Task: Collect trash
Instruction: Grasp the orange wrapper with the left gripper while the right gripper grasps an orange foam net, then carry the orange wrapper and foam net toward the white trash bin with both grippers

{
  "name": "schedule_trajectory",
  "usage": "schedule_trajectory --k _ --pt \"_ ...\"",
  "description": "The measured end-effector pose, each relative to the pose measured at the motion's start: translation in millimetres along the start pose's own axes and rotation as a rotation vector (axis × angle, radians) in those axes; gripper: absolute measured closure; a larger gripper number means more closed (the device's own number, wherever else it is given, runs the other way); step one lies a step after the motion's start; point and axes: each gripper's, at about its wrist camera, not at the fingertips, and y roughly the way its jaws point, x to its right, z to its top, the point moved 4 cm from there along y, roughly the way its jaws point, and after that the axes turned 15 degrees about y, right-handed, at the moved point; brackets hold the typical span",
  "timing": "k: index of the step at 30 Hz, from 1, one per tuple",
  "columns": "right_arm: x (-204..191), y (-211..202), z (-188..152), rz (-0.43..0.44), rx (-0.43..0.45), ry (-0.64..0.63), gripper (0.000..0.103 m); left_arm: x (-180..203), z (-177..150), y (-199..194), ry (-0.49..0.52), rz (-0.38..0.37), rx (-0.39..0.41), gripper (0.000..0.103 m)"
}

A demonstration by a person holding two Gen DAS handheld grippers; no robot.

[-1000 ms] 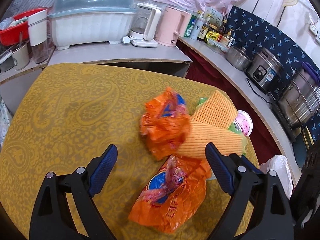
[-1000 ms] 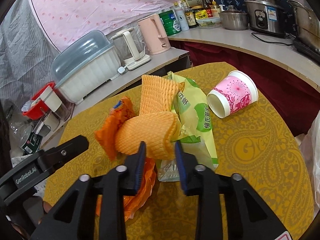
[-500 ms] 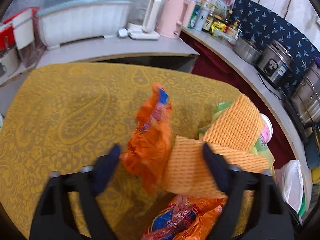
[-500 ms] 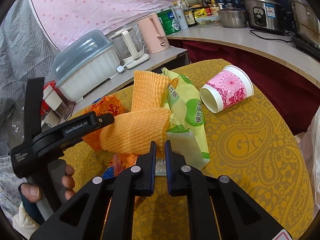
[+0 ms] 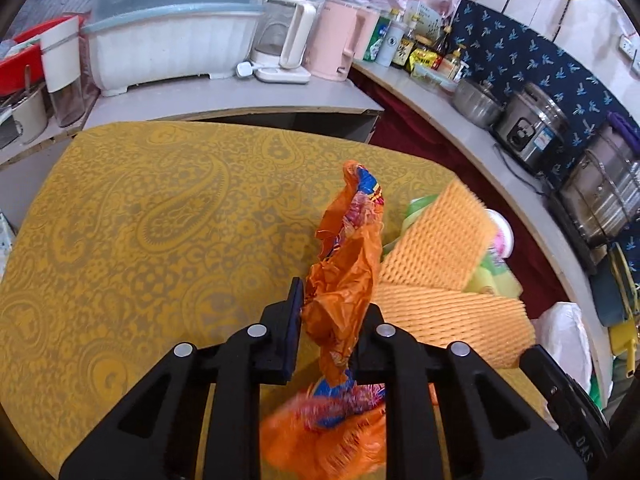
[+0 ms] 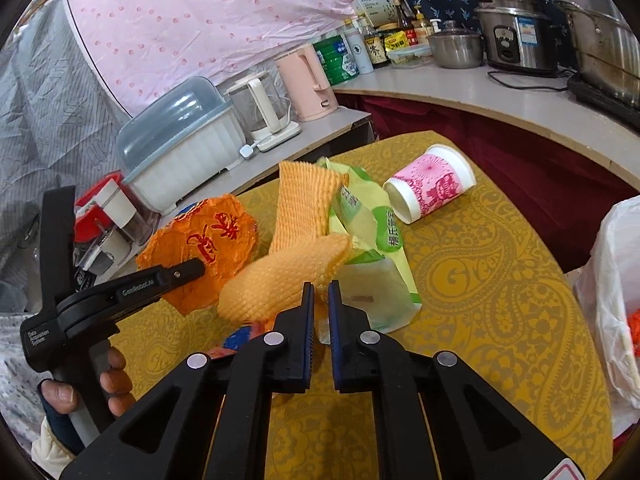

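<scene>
1. My left gripper (image 5: 334, 308) is closing on an orange snack wrapper (image 5: 346, 264); the crumpled plastic is pinched between the blue pads and stands up above the fingertips, its lower end trailing down between the fingers
2. From my right wrist camera the same wrapper shows as a bulging orange sheet (image 6: 200, 244) with red print, raised above the table beside the left gripper's black body, which my left hand (image 6: 80, 388) grips by the handle
3. My right gripper (image 6: 321, 300) has its jaws pressed nearly together, with only a thin slit between the blue pads; the corner of the orange foam net (image 6: 280, 276) sits right at the fingertips, but I cannot tell whether it is actually caught
4. The foam net is folded, one half lying flat, the other leaning up over a green-and-clear snack bag (image 6: 372, 240)
5. A second orange wrapper (image 5: 324, 428) lies blurred on the yellow patterned tablecloth (image 5: 140, 240), under my left gripper
6. A pink paper cup (image 6: 432, 184) lies on its side beyond the green bag, its mouth towards the bag
7. A white plastic bag (image 6: 616, 292) hangs at the table's right edge
</scene>
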Motion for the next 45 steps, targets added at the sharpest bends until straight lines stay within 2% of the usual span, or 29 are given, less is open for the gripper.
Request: schedule_trajectory --k 6,13,22,27,31,33,35,37,45 --pt "12 -48 -3 0.004 0.05 0.008 0.096 29 -13 -45 0.037 -0.021 0.032 0.085" --pt "47 -99 -18 -0.042 0.081 0.036 0.096 78 -42 -77 0.104 -0.073 0.024 0.085" --pt "113 -130 -54 -0.132 0.047 0.109 0.096 135 -94 -77 0.19 -0.141 -0.072 0.085" --pt "133 -133 -73 -0.15 0.01 0.129 0.096 154 -118 -73 0.231 -0.154 -0.123 0.085" --pt "139 -130 -87 -0.154 -0.023 0.14 0.09 159 -130 -69 0.242 -0.151 -0.151 0.085" --pt "143 -131 -90 -0.156 -0.026 0.155 0.083 159 -134 -69 0.243 -0.143 -0.159 0.085" --pt "146 -132 -88 -0.152 -0.016 0.17 0.064 157 -136 -68 0.241 -0.138 -0.164 0.085" --pt "147 -132 -85 -0.148 -0.003 0.183 0.057 156 -137 -68 0.238 -0.13 -0.167 0.085" --pt "148 -110 -83 -0.162 -0.036 0.181 0.056 156 -142 -66 0.237 -0.117 -0.177 0.084"
